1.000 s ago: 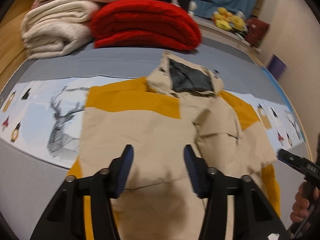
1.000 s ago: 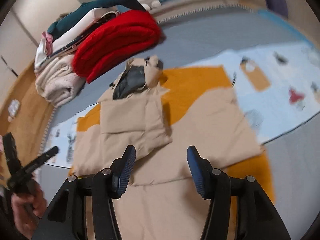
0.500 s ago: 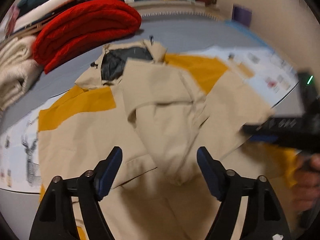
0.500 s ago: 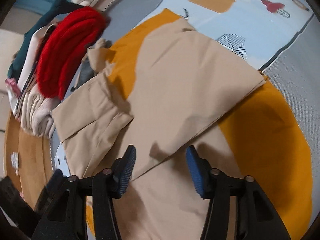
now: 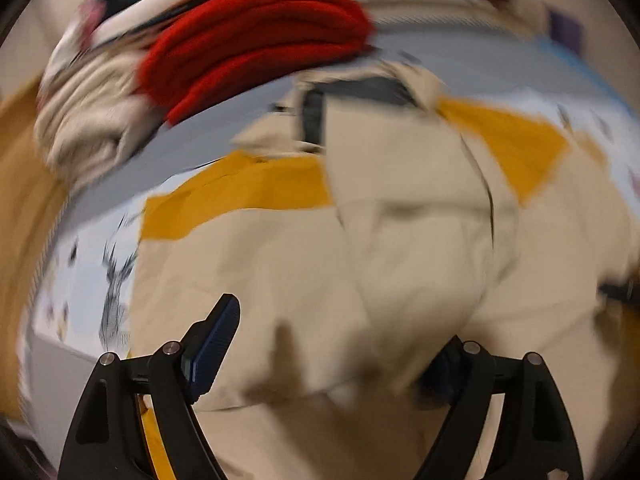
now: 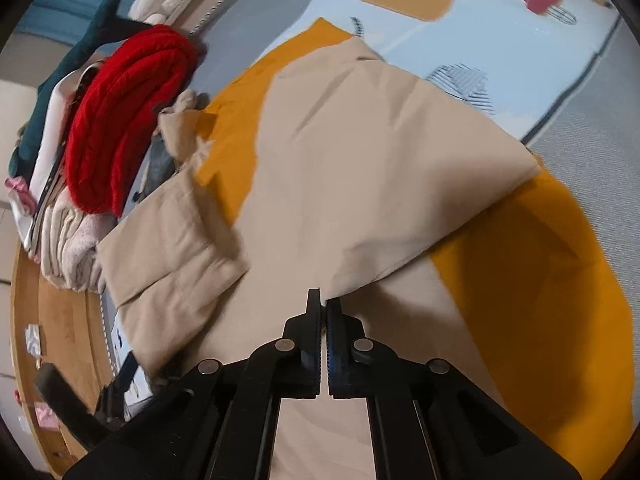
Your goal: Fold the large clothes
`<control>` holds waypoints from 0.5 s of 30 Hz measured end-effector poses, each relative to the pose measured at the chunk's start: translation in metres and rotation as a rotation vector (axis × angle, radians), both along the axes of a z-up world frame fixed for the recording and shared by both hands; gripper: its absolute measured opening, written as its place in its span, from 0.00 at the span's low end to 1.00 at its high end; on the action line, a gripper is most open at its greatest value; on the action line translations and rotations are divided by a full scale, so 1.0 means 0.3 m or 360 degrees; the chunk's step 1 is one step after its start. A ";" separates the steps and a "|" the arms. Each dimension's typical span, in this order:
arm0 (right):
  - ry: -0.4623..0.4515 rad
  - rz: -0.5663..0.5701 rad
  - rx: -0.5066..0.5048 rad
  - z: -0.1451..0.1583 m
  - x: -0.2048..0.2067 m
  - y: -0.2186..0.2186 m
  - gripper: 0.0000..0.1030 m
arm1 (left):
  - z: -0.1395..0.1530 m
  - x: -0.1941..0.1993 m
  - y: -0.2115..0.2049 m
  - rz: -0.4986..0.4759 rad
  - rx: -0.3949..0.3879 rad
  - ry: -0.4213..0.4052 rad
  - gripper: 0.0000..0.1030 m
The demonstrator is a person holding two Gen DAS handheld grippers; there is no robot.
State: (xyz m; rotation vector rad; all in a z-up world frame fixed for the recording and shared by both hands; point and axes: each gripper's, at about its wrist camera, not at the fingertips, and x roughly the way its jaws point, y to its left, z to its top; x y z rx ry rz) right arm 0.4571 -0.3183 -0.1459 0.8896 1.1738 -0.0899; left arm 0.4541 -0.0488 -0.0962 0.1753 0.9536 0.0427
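A large beige and mustard-yellow hooded jacket (image 5: 280,272) lies spread on the bed, its sleeves folded across the body. My left gripper (image 5: 332,356) is open wide low over the jacket's lower body, with a fold of beige cloth bulging between the fingers. The view is blurred. In the right wrist view my right gripper (image 6: 325,304) is shut on the lower corner of the folded beige sleeve panel of the jacket (image 6: 380,184). The left gripper (image 6: 120,384) shows at the lower left edge of that view.
A red folded blanket (image 5: 256,44) (image 6: 124,120) and cream blankets (image 5: 88,120) are stacked behind the hood. The bed has a grey cover (image 6: 592,128) and a printed pale-blue sheet (image 6: 500,32). A wooden floor (image 6: 52,320) lies beyond the bed's left edge.
My right gripper has closed from open onto the edge of the folded sleeve panel. My left gripper has dropped closer to the jacket and opened wider.
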 end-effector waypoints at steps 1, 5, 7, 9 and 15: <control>0.0006 -0.0004 -0.0001 -0.007 0.002 -0.003 0.01 | 0.013 0.006 0.040 0.0053 -0.0068 -0.0002 0.80; -0.0026 0.0023 0.0043 -0.005 0.022 0.008 0.01 | 0.033 0.028 0.210 0.0226 -0.0422 0.0074 0.80; -0.0037 0.0037 0.0000 0.004 0.029 0.019 0.01 | 0.034 0.021 0.259 0.0296 -0.0506 0.0095 0.80; -0.0001 0.0005 -0.0054 -0.007 0.028 0.004 0.01 | 0.052 0.015 0.331 0.0402 -0.0554 0.0079 0.80; -0.0032 0.0092 -0.0103 0.019 0.049 0.038 0.04 | 0.072 0.026 0.460 0.0431 -0.0644 0.0088 0.68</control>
